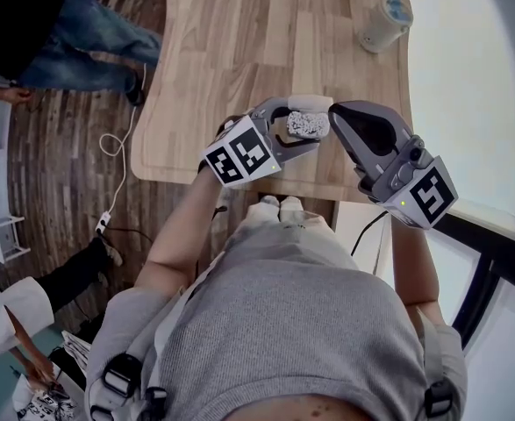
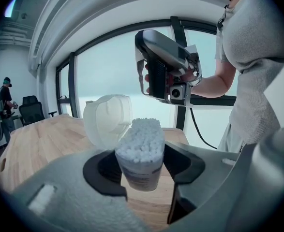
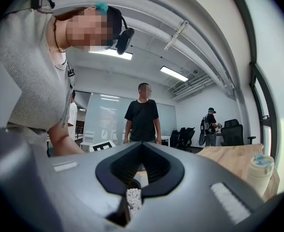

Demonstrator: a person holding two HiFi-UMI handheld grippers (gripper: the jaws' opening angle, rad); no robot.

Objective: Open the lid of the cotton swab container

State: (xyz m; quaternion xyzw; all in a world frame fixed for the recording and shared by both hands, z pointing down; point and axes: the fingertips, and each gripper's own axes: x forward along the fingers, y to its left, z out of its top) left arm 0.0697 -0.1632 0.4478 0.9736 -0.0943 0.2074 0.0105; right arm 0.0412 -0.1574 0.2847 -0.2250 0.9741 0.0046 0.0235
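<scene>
Wooden table [image 1: 239, 51] bears a far bottle [image 1: 385, 20]; left fingers [image 2: 103, 170] grip the open swab container [image 2: 141, 153], right fingers [image 3: 168, 170] closed.

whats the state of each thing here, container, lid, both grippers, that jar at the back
cotton swab container: gripped, full of swabs
lid: flipped open, attached at its hinge
left hand-held gripper: shut on the cotton swab container
right hand-held gripper: shut, gripping nothing
jar: upright on the table, cap on
</scene>
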